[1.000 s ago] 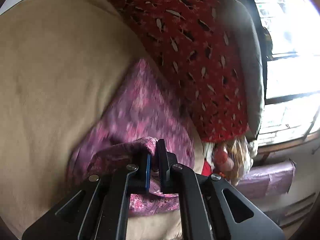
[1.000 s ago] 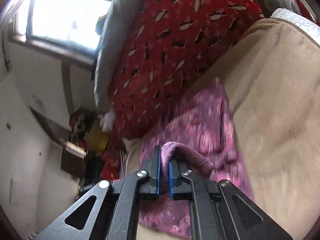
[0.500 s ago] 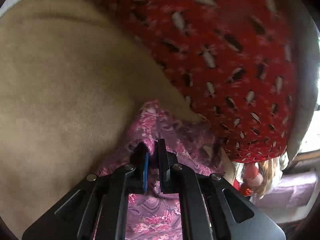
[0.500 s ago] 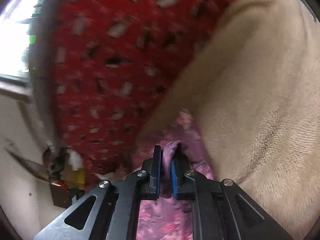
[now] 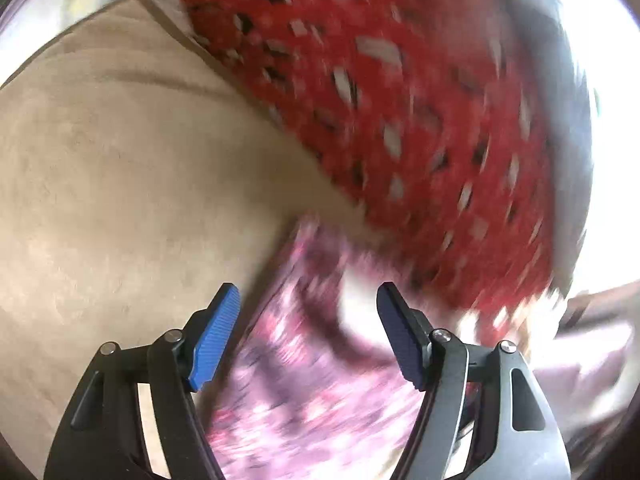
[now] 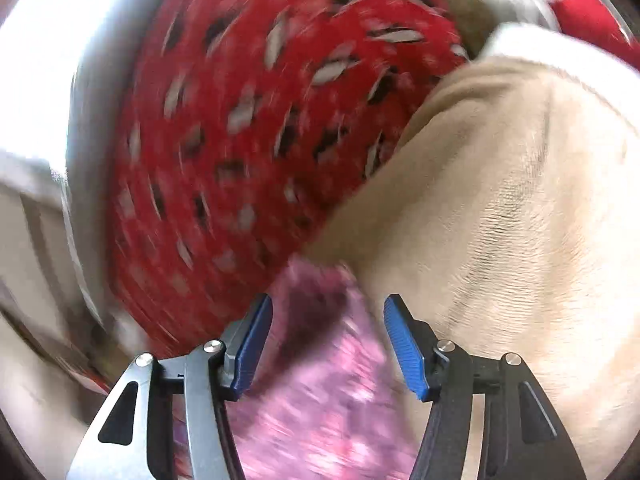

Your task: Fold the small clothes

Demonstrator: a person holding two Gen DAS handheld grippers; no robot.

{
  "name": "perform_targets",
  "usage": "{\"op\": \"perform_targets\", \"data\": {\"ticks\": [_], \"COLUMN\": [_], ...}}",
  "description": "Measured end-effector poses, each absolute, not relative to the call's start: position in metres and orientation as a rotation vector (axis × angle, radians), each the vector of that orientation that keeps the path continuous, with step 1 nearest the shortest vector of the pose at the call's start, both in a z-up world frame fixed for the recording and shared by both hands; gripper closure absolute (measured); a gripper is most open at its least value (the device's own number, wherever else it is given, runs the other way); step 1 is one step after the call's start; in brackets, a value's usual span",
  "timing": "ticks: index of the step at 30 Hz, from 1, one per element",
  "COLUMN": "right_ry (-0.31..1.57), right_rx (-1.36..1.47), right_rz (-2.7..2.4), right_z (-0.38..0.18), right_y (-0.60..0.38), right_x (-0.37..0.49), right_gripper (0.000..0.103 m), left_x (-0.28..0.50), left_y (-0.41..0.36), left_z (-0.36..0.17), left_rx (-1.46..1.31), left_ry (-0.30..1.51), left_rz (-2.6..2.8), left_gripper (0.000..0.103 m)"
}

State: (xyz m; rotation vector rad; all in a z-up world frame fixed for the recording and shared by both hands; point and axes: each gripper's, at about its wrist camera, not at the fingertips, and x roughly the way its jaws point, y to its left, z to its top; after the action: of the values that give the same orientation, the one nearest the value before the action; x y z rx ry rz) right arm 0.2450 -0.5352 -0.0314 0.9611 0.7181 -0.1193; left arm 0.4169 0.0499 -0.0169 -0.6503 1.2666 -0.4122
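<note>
Left gripper [image 5: 308, 334] and right gripper [image 6: 328, 344]: jaws wide and opening, pads clear of the cloth. The pink floral garment [image 5: 304, 400] lies blurred between and below both, on the beige blanket [image 5: 120, 180], near a red patterned cushion [image 6: 260, 140].

A tan blanket [image 5: 120, 168] covers most of the left wrist view and fills the right side of the right wrist view [image 6: 520, 220], its nap showing short dark streaks there. A red cloth [image 5: 420, 100] with black and pale leaf-like marks lies against the blanket's far edge, blurred in both views [image 6: 260, 120]. A grey band [image 5: 568, 100] runs along the cloth's outer side. Beyond it a window [image 6: 44, 40] glares white.
</note>
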Motion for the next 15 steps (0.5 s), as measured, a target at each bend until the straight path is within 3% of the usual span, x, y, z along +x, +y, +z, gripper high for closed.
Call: {"op": "perform_targets", "data": {"ticks": [6,12,14,15], "right_ry": [0.866,0.888,0.885,0.882], "right_rx": [0.633,0.633,0.627,0.611], "right_rz": [-0.141,-0.133,-0.104,-0.098], "right_z": [-0.036,-0.051,-0.053,-0.051], "right_y": [-0.499,-0.493,-0.490,-0.488], "right_x": [0.275,0.308,0.314,0.312], "right_gripper": [0.042,0.042,0.057,0.084], "left_x": [0.399,0.422,0.426,0.424], "left_y": [0.006,-0.010,-0.012,-0.013], "left_z": [-0.043,-0.060,-0.063,-0.060], "left_rx": [-0.360,-0.376,-0.393,-0.395], "left_ry": [1.337,1.359,1.343,1.328], "left_rz": [-0.439,-0.406,-0.382,-0.382], "left_gripper": [0.032,0.032,0.036,0.046]}}
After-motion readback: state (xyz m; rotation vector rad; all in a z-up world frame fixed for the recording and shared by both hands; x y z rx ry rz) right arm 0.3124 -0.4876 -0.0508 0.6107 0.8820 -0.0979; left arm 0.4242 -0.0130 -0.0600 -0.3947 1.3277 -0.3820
